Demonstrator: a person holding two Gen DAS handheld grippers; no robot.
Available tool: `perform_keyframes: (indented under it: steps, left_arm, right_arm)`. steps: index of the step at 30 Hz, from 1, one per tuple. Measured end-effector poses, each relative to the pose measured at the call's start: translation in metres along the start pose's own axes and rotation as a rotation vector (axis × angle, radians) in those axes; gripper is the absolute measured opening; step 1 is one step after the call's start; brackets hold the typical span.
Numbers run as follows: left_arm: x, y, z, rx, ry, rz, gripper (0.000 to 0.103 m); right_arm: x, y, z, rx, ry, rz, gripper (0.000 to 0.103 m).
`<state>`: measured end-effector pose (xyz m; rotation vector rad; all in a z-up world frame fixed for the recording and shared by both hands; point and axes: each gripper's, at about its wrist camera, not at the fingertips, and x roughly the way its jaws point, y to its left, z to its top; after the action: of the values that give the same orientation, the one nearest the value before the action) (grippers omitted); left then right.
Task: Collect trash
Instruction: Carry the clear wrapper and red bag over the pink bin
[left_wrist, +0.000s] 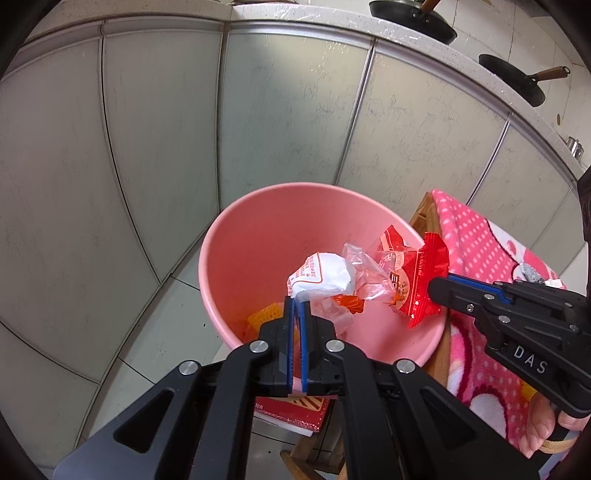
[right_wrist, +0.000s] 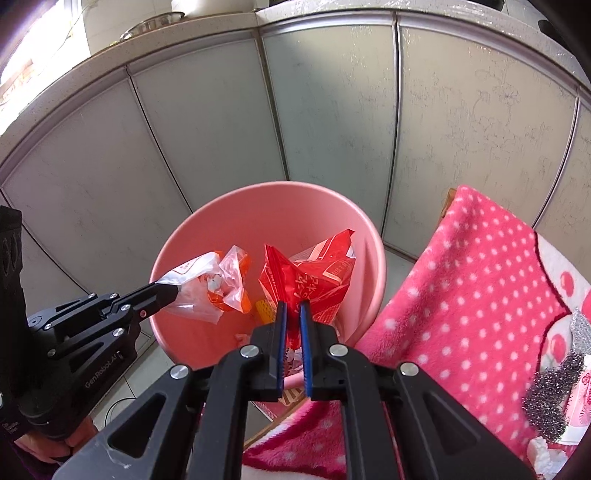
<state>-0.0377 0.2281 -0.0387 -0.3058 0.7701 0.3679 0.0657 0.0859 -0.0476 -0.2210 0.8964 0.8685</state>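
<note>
Two handheld grippers over a round pink plastic bin (left_wrist: 258, 236), set on the tiled floor before grey cabinet doors (left_wrist: 288, 110).

Left gripper (left_wrist: 295, 306): jaws pressed together, pinching a crumpled clear plastic bag with a white printed wrapper inside (left_wrist: 325, 280), hanging within the bin's mouth.

Right gripper (right_wrist: 292, 310): jaws nearly together, pinching a red foil snack packet (right_wrist: 314, 280), likewise above the bin's interior, just beside the clear bag.

Inside the bin: a yellow ribbed scrap (right_wrist: 264, 307) and orange bits near the bottom, possibly earlier discards; too small to identify.

Beside the bin: pink polka-dot fleece cloth (right_wrist: 461, 295) bearing a silver metal scouring ball (right_wrist: 550, 402) and white foam crumbs (right_wrist: 546, 454).

Progress, as judged: both pieces carried to the bin, release not yet made; some items on the cloth probably left to collect.
</note>
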Motion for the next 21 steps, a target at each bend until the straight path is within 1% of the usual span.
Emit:
perform_keyframes:
  steps: [6, 14, 17, 18, 19, 20, 21]
  left_arm:
    - [0.006, -0.001, -0.004, 0.003, 0.022, 0.015, 0.002]
    - [0.008, -0.001, -0.005, -0.002, 0.027, 0.036, 0.002]
    - [0.009, -0.004, -0.004, 0.000, 0.033, 0.042, 0.002]
    - [0.010, -0.003, -0.004, -0.001, 0.034, 0.043, 0.002]
    - [0.009, -0.003, -0.004, -0.004, 0.036, 0.046, 0.003]
    - [0.010, -0.002, -0.003, -0.008, 0.039, 0.047, 0.004]
    - [0.010, -0.002, -0.003, -0.013, 0.040, 0.046, 0.007]
  right_arm:
    - [0.008, -0.006, 0.003, 0.017, 0.016, 0.005, 0.007]
    - [0.013, -0.010, 0.006, 0.021, 0.016, 0.003, 0.012]
    - [0.013, -0.012, 0.006, 0.024, 0.007, 0.001, 0.019]
    - [0.013, -0.012, 0.006, 0.025, 0.005, 0.000, 0.024]
    - [0.012, -0.011, 0.006, 0.024, 0.002, -0.003, 0.026]
    - [0.011, -0.012, 0.006, 0.025, 0.000, -0.006, 0.029]
    - [0.010, -0.013, 0.007, 0.025, -0.001, -0.007, 0.033]
